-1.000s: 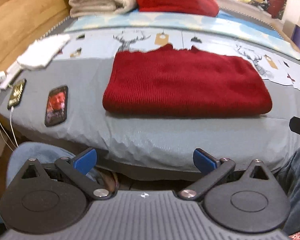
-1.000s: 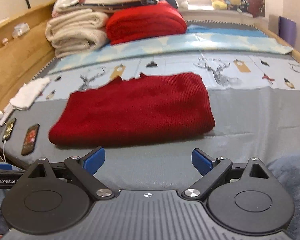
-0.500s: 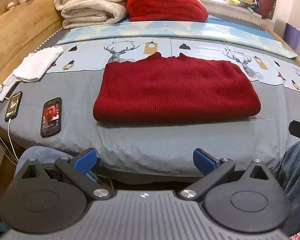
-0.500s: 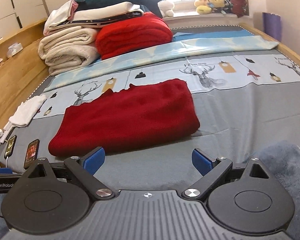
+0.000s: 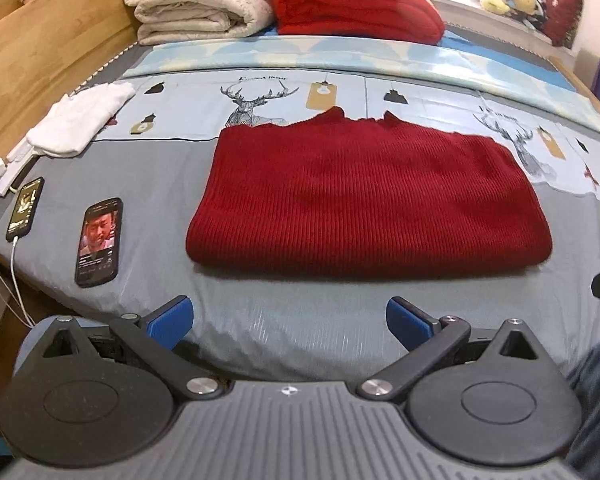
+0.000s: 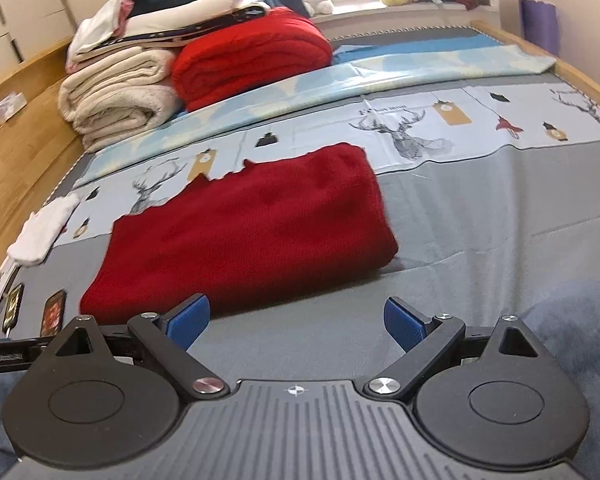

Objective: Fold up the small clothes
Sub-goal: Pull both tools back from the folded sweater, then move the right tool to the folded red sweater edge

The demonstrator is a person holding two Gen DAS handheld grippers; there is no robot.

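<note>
A bed (image 5: 308,336) with a grey sheet fills both views, a wooden side board along its left edge and a deer-printed light blue cover further back. Taking the red sweater (image 5: 364,204) as the landmark: far to its left lie two phones (image 5: 99,242) on the grey sheet, with a white cloth (image 5: 80,120) behind them; beyond the sweater, at the head of the bed, sit rolled cream blankets (image 5: 200,0) and a folded red blanket (image 5: 356,0); to its right the sheet is bare.

The sweater lies flat in the middle of the bed, already folded into a rectangle, its long axis running left to right across the views and its notched collar edge at the far side. It sits straight ahead of the left tool (image 5: 289,320), apart from it across a strip of sheet. From the right tool (image 6: 296,318) it lies ahead and to the left, its near edge just beyond the left fingertip, so neither is clearly closer.

Both tools have their blue pads spread wide, holding and touching nothing. Any further fold would likely mean taking the sweater at its short ends
</note>
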